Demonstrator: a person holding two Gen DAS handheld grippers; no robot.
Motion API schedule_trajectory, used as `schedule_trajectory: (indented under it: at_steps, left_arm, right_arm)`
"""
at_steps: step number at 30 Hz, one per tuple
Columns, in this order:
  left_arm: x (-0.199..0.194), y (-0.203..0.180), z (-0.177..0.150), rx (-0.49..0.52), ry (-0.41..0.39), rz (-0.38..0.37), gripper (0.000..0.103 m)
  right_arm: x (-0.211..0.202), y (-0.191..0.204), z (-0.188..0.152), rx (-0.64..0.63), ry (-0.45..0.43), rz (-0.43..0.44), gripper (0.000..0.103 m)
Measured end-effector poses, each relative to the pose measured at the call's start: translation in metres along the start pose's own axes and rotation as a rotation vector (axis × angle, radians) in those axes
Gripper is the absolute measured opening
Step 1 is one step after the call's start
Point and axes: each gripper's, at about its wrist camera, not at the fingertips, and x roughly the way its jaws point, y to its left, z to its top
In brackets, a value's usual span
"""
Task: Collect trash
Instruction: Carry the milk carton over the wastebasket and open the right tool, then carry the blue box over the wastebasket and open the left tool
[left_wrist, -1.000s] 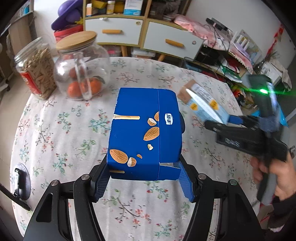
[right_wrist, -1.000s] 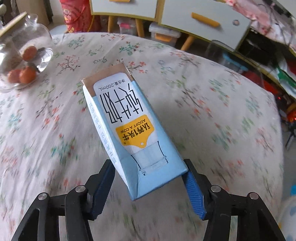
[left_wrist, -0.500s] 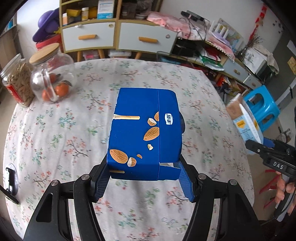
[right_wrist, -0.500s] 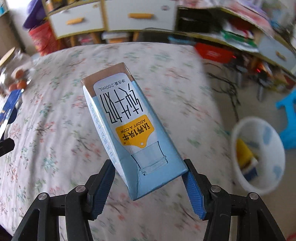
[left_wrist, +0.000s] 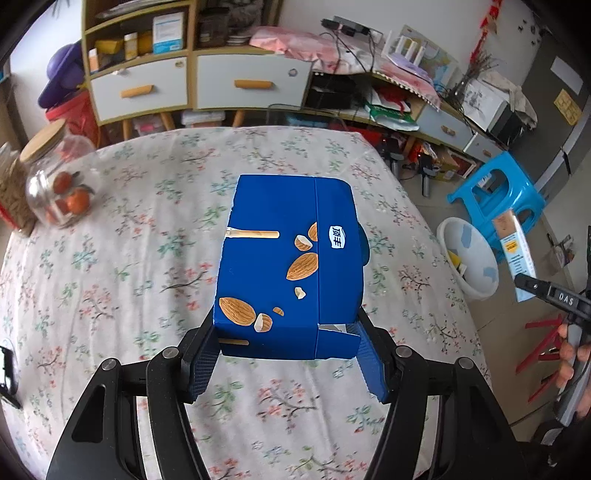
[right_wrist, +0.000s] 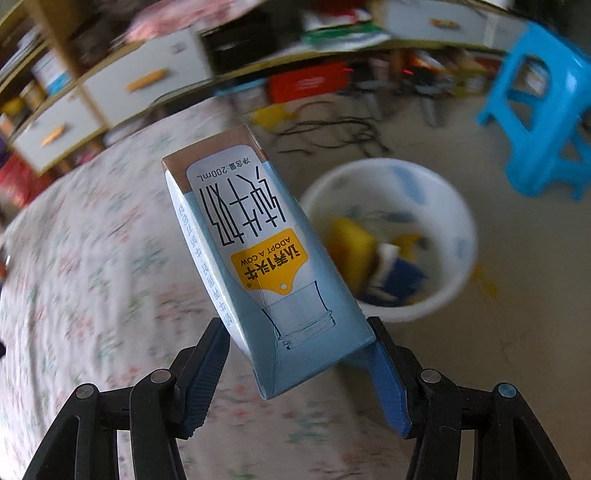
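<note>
A: Left wrist view: left gripper (left_wrist: 286, 356) is clamped on the blue snack box (left_wrist: 291, 266) at frame centre, above the table (left_wrist: 110, 258). Light, crushable card; hold its side walls.

B: Right wrist view: right gripper (right_wrist: 297, 373) pinches the milk carton (right_wrist: 258, 266) at centre; white bin (right_wrist: 391, 240) right, floor around it open.

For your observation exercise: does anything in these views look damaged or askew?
Yes. The blue almond box has a torn, gaping flap at its lower corner, and the milk carton sits tilted in the right hand-held gripper.
</note>
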Motion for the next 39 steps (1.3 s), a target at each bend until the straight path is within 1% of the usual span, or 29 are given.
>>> schedule_trajectory:
  at_steps: [1,3,8,10,13,14,16,19,22,26,28,32,39]
  left_arm:
    - [0.002,-0.005,0.001,0.006,0.0,-0.003,0.068]
    - [0.005,-0.014,0.002,0.019,0.002,-0.008,0.068]
    - [0.016,-0.037,0.003,0.056,0.004,-0.016,0.068]
    - [0.02,-0.046,0.004,0.066,0.004,-0.019,0.068]
    - [0.026,-0.059,0.003,0.082,0.001,-0.029,0.068]
    - [0.028,-0.061,0.004,0.086,0.0,-0.033,0.068]
    - [0.032,-0.071,0.004,0.105,0.0,-0.041,0.068]
    - [0.037,-0.087,0.002,0.132,0.003,-0.05,0.068]
    - [0.044,-0.102,0.0,0.159,0.012,-0.067,0.068]
    - [0.058,-0.127,-0.003,0.242,0.033,-0.064,0.068]
    - [0.068,-0.139,-0.002,0.263,0.051,-0.074,0.068]
    - [0.086,-0.16,0.002,0.307,0.068,-0.062,0.068]
    - [0.116,-0.199,0.022,0.339,0.076,-0.098,0.068]
  right_arm:
    - [-0.001,-0.016,0.002,0.034,-0.004,-0.022,0.064]
    - [-0.001,-0.036,0.004,0.072,-0.006,-0.053,0.064]
    - [0.009,-0.067,0.009,0.132,0.013,-0.065,0.064]
    - [0.015,-0.072,0.011,0.14,0.015,-0.059,0.064]
    - [0.023,-0.079,0.016,0.158,-0.027,-0.027,0.065]
    - [0.025,-0.081,0.017,0.171,-0.039,-0.021,0.07]
    - [0.029,-0.087,0.018,0.206,-0.047,-0.014,0.076]
    - [0.03,-0.095,0.018,0.24,-0.038,-0.002,0.076]
    - [0.023,-0.103,0.015,0.26,-0.048,0.001,0.076]
    - [0.015,-0.118,0.006,0.291,-0.027,0.009,0.076]
    - [0.011,-0.127,0.001,0.305,-0.012,0.009,0.076]
    - [0.001,-0.141,-0.003,0.296,-0.024,-0.013,0.076]
    - [-0.013,-0.153,-0.006,0.284,-0.066,-0.061,0.076]
